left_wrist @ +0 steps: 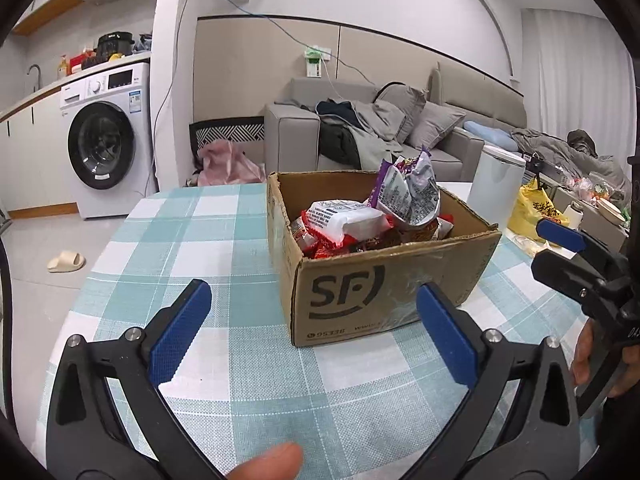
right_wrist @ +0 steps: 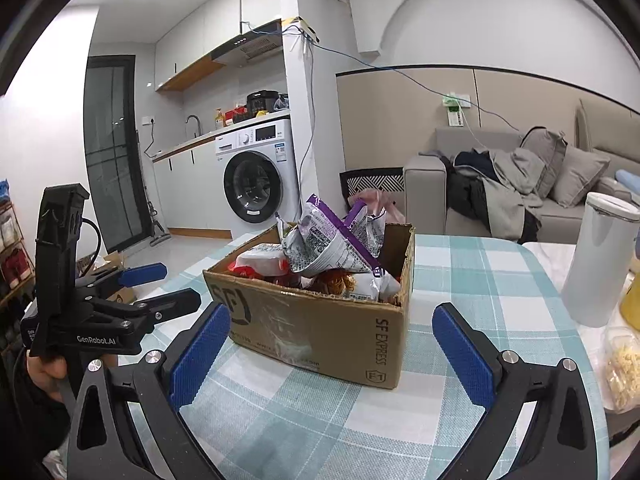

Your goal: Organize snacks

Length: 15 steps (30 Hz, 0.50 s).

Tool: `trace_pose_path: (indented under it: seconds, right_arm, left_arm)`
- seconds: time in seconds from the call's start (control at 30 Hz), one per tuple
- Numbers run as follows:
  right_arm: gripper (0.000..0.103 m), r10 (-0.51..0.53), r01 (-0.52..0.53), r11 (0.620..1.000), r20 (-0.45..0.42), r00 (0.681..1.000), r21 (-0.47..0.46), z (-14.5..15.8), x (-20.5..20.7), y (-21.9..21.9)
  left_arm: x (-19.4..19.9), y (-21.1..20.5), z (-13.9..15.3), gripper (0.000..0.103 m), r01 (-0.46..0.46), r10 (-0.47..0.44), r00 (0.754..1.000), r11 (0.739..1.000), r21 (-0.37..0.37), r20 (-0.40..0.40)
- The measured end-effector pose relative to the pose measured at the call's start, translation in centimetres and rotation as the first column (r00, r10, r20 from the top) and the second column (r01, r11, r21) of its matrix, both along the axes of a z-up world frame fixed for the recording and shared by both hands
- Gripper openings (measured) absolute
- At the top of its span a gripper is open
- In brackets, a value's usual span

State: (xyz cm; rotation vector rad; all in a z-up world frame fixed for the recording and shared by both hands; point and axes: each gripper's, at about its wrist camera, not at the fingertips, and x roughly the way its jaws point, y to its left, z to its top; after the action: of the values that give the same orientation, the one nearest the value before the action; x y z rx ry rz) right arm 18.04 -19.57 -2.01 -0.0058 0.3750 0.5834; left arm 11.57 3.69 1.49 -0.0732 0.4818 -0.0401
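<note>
The box [left_wrist: 372, 264] of snacks [left_wrist: 348, 220] sits on the tabletop [left_wrist: 192, 232] just ahead of both grippers' wide-spread, empty fingers [left_wrist: 180, 332], touching neither.

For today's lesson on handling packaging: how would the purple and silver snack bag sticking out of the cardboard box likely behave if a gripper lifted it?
The purple and silver snack bag looks crumpled and creased, so probably floppy and light. Its glossy film may slip between pads. It rests loosely atop other packets in the cardboard box, so it should lift freely.

Washer [left_wrist: 103, 136], sofa [left_wrist: 400, 136], white canister [right_wrist: 596, 264].
</note>
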Motion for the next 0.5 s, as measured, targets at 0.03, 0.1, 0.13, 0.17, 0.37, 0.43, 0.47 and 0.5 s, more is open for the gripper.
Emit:
trace_pose_path:
  seconds: [0.03,0.1,0.13,0.17,0.37,0.43,0.47,0.5]
  right_arm:
    - [0.103,-0.001,0.001,1.0,0.011,1.0,-0.007,-0.1,-0.2,0.0]
    - [0.103,-0.009,0.009,1.0,0.03,1.0,-0.017,-0.2,-0.4,-0.1]
    - [0.103,-0.01,0.01,1.0,0.033,0.999,-0.017,-0.3,-0.4,-0.1]
    - [0.103,-0.01,0.011,1.0,0.04,0.999,-0.016,-0.5,-0.4,-0.2]
    - [0.103,-0.009,0.011,1.0,0.063,0.998,-0.019,-1.0,-0.4,-0.2]
    - [0.103,-0.006,0.007,1.0,0.062,0.998,-0.019,-1.1,-0.4,-0.2]
    - [0.103,-0.006,0.007,1.0,0.062,0.998,-0.018,-1.2,-0.5,-0.2]
    - [0.103,-0.009,0.01,1.0,0.062,0.998,-0.017,-1.3,-0.5,-0.3]
  left_arm:
    - [-0.2,-0.1,-0.1,0.102,-0.001,0.001,1.0,1.0,0.003,0.01]
    - [-0.5,-0.2,-0.5,0.102,-0.005,0.005,1.0,1.0,0.014,0.023]
    - [-0.5,-0.2,-0.6,0.102,-0.006,0.005,1.0,1.0,0.015,0.024]
    - [-0.6,-0.3,-0.9,0.102,-0.005,0.004,1.0,1.0,0.014,0.022]
    - [-0.4,-0.5,-1.8,0.102,-0.011,0.01,1.0,1.0,0.025,0.024]
    - [-0.3,-0.5,-1.8,0.102,-0.01,0.009,1.0,1.0,0.021,0.027]
    - [-0.3,-0.5,-2.0,0.102,-0.011,0.01,1.0,1.0,0.02,0.029]
    - [-0.3,-0.5,-2.1,0.102,-0.014,0.013,0.999,1.0,0.02,0.031]
